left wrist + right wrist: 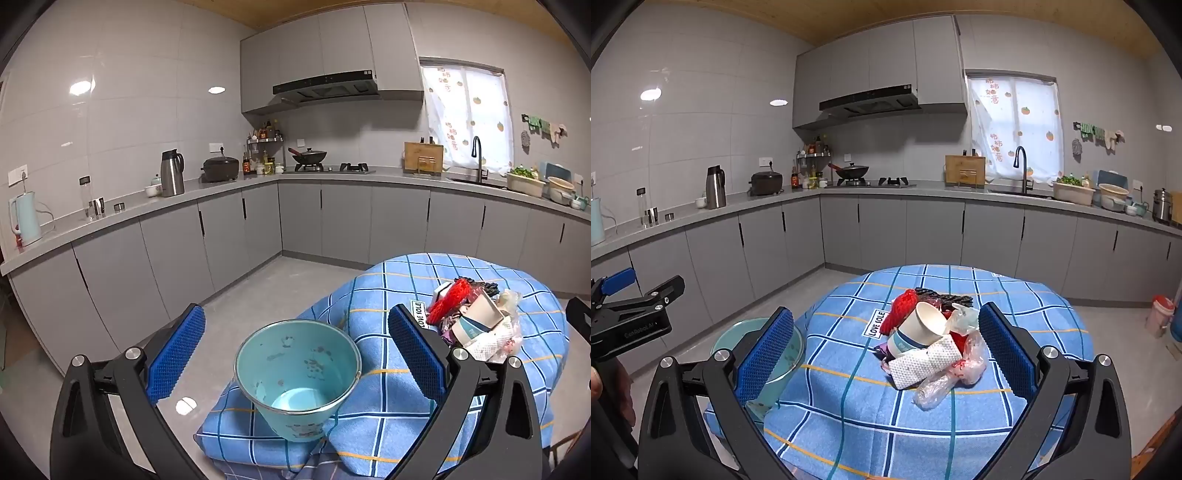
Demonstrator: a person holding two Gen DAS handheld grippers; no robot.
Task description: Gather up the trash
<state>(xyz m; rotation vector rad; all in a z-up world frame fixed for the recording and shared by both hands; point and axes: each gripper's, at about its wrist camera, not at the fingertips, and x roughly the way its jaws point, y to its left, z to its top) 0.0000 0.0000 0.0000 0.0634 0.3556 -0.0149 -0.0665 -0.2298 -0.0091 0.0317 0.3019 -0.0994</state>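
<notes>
A pile of trash (931, 339) lies on the blue checked tablecloth (849, 406): a paper cup (918, 326), red netting (899, 310), white foam mesh (923, 363), clear plastic wrap (960, 365) and a dark net. It also shows in the left wrist view (476, 321). A teal metal bucket (295, 376) stands empty at the table's left edge, also in the right wrist view (786, 354). My left gripper (295, 354) is open, its jaws either side of the bucket. My right gripper (886, 350) is open, empty, facing the pile.
The table is round with cloth hanging over its edges. Grey floor (240, 314) lies to the left. Grey kitchen cabinets (923, 229) and worktop run along the back and left walls. A small bin (1160, 314) stands on the floor at far right.
</notes>
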